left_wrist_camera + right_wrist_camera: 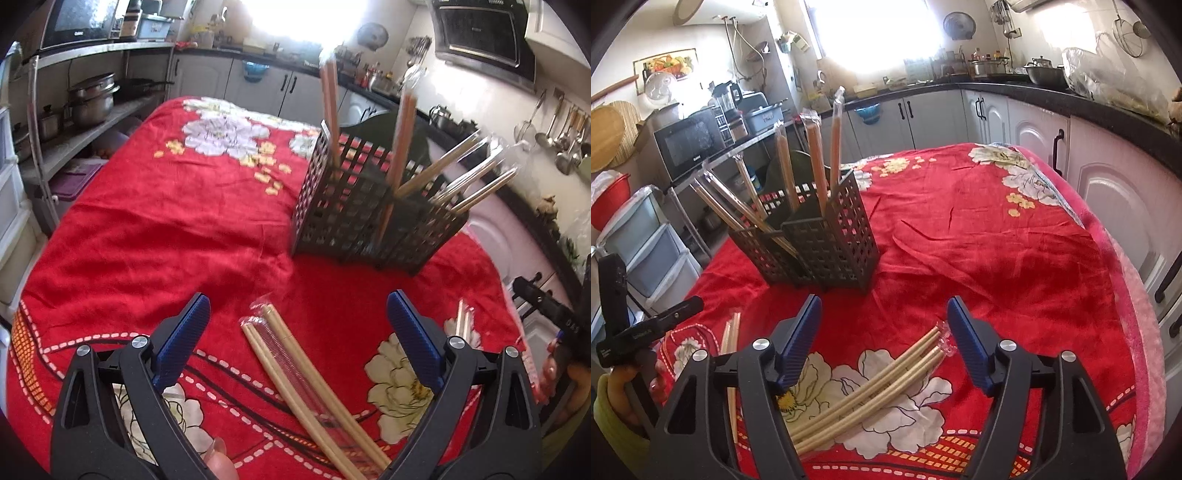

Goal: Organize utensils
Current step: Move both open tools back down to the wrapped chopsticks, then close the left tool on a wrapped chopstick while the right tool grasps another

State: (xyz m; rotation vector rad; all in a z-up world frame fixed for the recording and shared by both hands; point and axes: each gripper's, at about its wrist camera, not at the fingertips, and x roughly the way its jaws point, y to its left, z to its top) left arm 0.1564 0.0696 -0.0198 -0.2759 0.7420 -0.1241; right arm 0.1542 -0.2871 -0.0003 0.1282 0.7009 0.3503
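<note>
Both jaws wide, empty; wrapped chopsticks lie between right gripper jaws, long axis diagonal; another pack between left gripper jaws

Your worktop wears a red cloth printed with white and yellow flowers and dashed white lines. The slotted plastic utensil basket is black, the wrapped chopsticks pale tan, your fingers ribbed blue.

Open cloth right of caddy
</note>
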